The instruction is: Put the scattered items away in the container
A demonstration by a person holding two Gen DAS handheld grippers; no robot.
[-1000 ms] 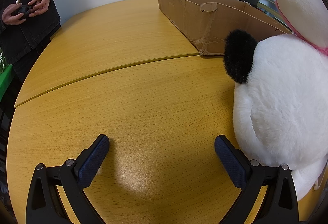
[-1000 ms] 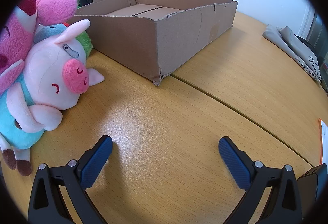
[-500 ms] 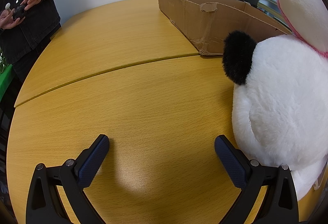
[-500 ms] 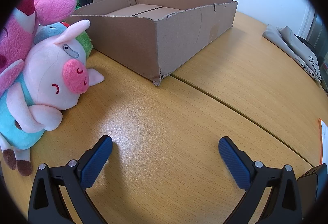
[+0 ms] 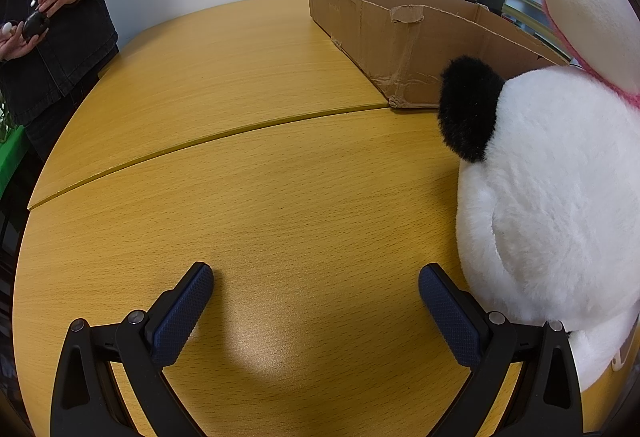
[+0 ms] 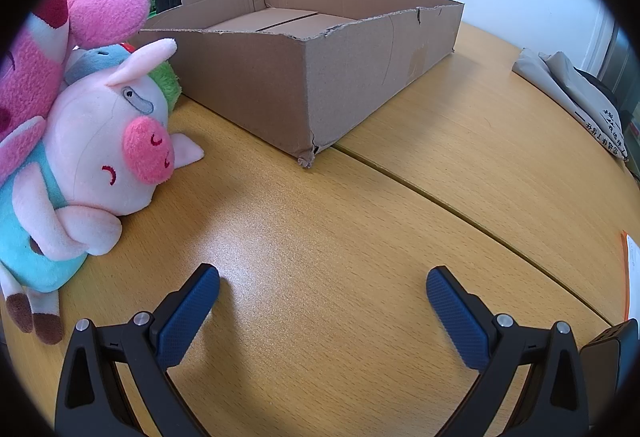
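- Nothing of yours has moved since a second ago: both grippers sit where they were, the toys lie as they lay, and only the bystander's hands [image 5: 38, 17] beyond the far table edge have shifted on the small dark object they hold.
- The cardboard box [image 6: 320, 77] stands well ahead of your right gripper's fingers, open-topped and with no toys in it; from the left gripper it lies ahead and to the right. Its torn walls look flimsy, so lower toys in rather than shove against it.
- The white plush [image 5: 560, 197] is the bulkiest toy, just outside the left gripper's right finger, seemingly brushing it. Expect it light, soft and squashy. The body looks too wide for the jaws, so take the black ear or a fold of fur.
- The pig plush [image 6: 104, 157] lies ahead and left of your right gripper's left finger, leaning on the pink plush [image 6: 60, 49] behind it. It too looks soft and light; pinch a limb or ear, deeply, as fleece compresses.
- Your left gripper [image 5: 316, 285] hovers low over the table [image 5: 240, 97], fingers spread wide, holding nothing.
- Your right gripper [image 6: 322, 287] is posed likewise, spread and empty, aimed at the box corner.
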